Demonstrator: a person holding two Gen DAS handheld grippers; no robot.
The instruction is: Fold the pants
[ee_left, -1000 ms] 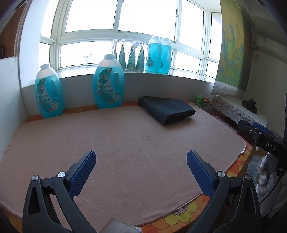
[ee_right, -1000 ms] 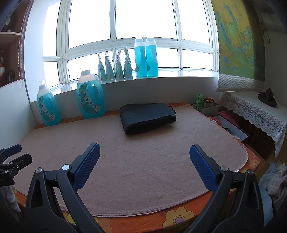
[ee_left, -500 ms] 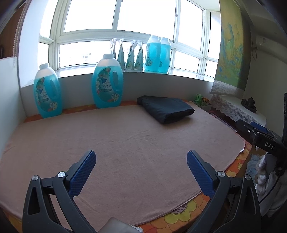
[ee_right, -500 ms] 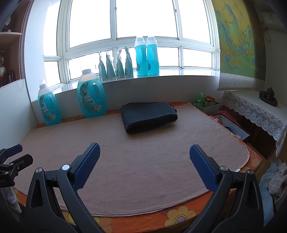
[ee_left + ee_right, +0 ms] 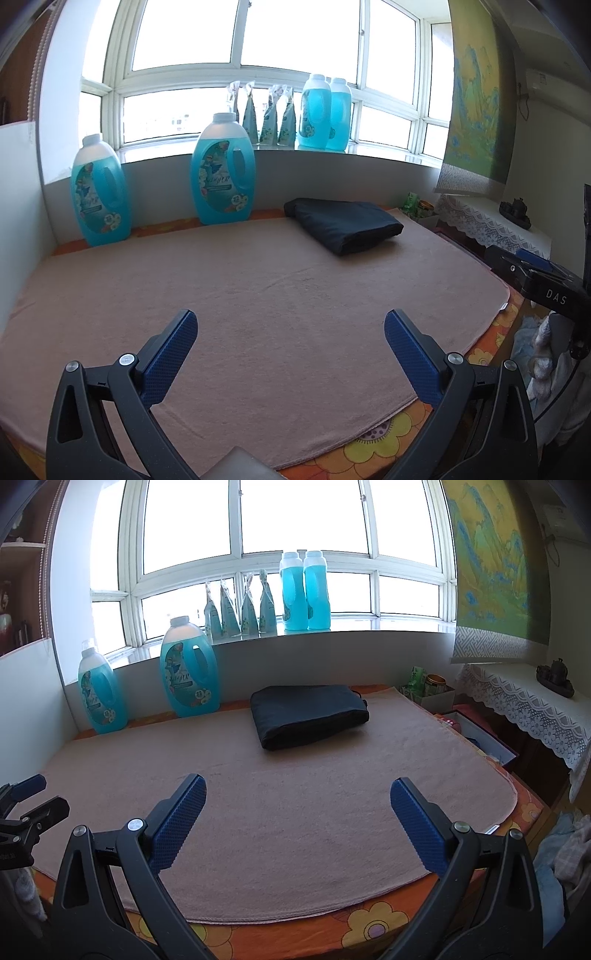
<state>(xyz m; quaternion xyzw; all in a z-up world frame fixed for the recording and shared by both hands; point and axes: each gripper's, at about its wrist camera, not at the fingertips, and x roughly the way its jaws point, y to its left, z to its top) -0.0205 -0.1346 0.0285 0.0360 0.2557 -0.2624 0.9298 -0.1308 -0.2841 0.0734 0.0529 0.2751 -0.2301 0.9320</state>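
I count two big blue detergent jugs [image 5: 98,697] [image 5: 190,672] at the back left of the pink towel [image 5: 295,805], then four pouches [image 5: 240,607] and two more blue bottles [image 5: 304,590] on the sill. One pair of dark pants [image 5: 308,716] lies folded on the towel's far side, right of the jugs. My left gripper [image 5: 290,341] and right gripper [image 5: 297,808] hover wide apart, empty, well short of it, with bare towel between.

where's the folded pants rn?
The folded dark navy pants lie at the far side of the pink towel mat, below the windowsill, right of the large blue detergent bottle; both claws are open, well short of them.
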